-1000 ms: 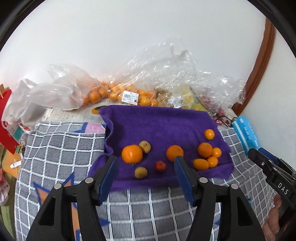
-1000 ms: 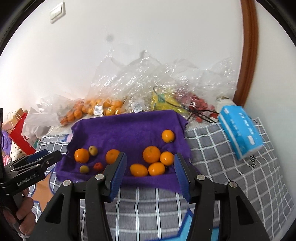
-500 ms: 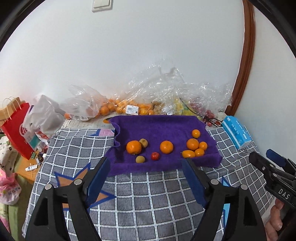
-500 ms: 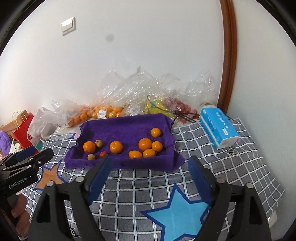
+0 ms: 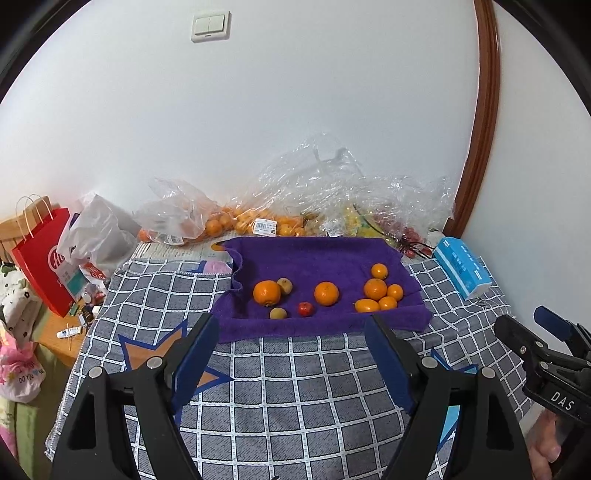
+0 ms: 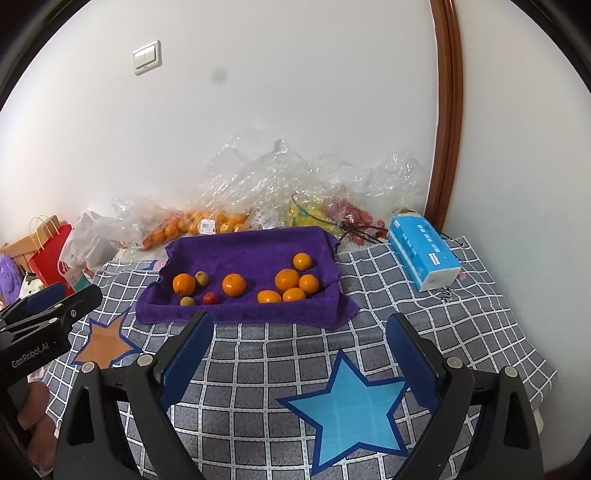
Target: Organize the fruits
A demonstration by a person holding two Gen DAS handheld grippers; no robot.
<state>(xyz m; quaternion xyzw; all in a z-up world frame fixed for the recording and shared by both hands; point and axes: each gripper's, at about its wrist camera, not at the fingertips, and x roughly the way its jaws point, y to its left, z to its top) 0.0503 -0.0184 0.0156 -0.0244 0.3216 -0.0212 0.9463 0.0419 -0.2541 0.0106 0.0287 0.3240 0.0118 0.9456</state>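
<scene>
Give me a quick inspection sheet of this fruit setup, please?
Surface: checked grey cloth with star patches.
Job's things: purple towel holding seven oranges, five of them clustered on the right, two small greenish fruits and one small red fruit.
Clutter: plastic bags of fruit by the wall, blue tissue pack, red paper bag.
Grippers: left gripper and right gripper both open, holding nothing, short of the towel.
Cables: nothing seen.
Surroundings: white wall, light switch, brown wooden trim.

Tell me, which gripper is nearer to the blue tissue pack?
Right. The right gripper hovers just left of the blue tissue pack; the left gripper is farther left.
</scene>
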